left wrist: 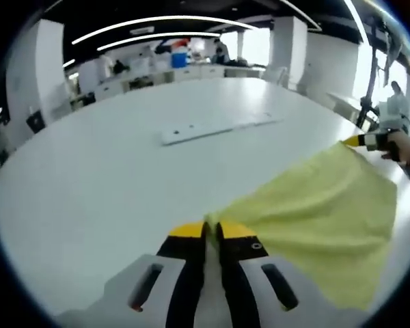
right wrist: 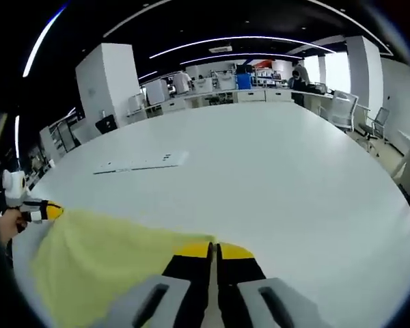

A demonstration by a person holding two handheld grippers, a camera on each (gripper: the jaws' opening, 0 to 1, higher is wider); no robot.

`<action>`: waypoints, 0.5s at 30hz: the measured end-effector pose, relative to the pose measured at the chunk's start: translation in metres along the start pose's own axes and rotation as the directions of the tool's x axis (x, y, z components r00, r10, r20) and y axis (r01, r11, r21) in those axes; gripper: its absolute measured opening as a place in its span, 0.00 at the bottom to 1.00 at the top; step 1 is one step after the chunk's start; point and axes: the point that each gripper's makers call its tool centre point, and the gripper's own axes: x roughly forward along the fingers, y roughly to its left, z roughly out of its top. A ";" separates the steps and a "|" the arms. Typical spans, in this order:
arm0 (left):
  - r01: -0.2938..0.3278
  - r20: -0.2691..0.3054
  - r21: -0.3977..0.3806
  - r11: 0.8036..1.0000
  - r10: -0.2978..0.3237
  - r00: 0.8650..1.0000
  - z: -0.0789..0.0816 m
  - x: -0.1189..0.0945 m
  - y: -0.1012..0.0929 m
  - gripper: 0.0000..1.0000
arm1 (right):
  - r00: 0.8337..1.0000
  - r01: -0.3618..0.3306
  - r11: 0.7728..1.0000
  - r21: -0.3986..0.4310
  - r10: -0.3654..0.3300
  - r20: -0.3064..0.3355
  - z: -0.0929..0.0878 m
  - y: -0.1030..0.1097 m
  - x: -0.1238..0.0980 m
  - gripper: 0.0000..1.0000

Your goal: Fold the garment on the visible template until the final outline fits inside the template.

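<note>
Garment fabric (left wrist: 321, 219), pale yellow, hangs stretched between the two tools above a broad white table (left wrist: 109, 178); in the right gripper view the same yellow garment (right wrist: 102, 263) spreads across the lower left, over the table's (right wrist: 294, 184) near edge. The table is the largest thing in sight, its white top running away toward a room of white columns, cabinets and ceiling light strips. A long flat white strip (left wrist: 215, 128) lies on the table well away from the garment, toward the far side; in the right gripper view that strip (right wrist: 140, 162) lies toward the table's left edge. Whether any template is marked on the table cannot be told.

The left hand-held gripper (left wrist: 213, 229) has its yellow-tipped black jaws pressed together on a corner of the garment, the cloth fanning out from the tips to the right. At the far right of that view the other tool's yellow tip (left wrist: 359, 141) pinches the opposite corner, with a person's hand (left wrist: 403, 145) behind it.

The right hand-held gripper (right wrist: 214, 249) likewise has its jaws closed on a corner of the cloth, which spreads leftward from the tips. At the left edge of this view the left tool's yellow tip (right wrist: 51, 212) grips the far corner, a hand (right wrist: 10, 224) behind it.
</note>
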 end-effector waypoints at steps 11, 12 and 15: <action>0.097 0.070 0.040 0.994 -0.100 0.993 0.013 -0.037 -0.024 0.38 | 0.994 -0.089 0.994 -0.070 0.085 -0.063 -0.004 0.019 -0.031 0.42; 0.103 0.075 0.055 0.993 -0.107 0.991 0.013 -0.040 -0.026 0.39 | 0.994 -0.096 0.992 -0.081 0.091 -0.068 -0.005 0.021 -0.036 0.45; 0.117 0.063 0.063 0.991 -0.121 0.991 0.009 -0.054 -0.031 0.44 | 0.991 -0.121 0.988 -0.097 0.114 -0.076 -0.005 0.029 -0.047 0.53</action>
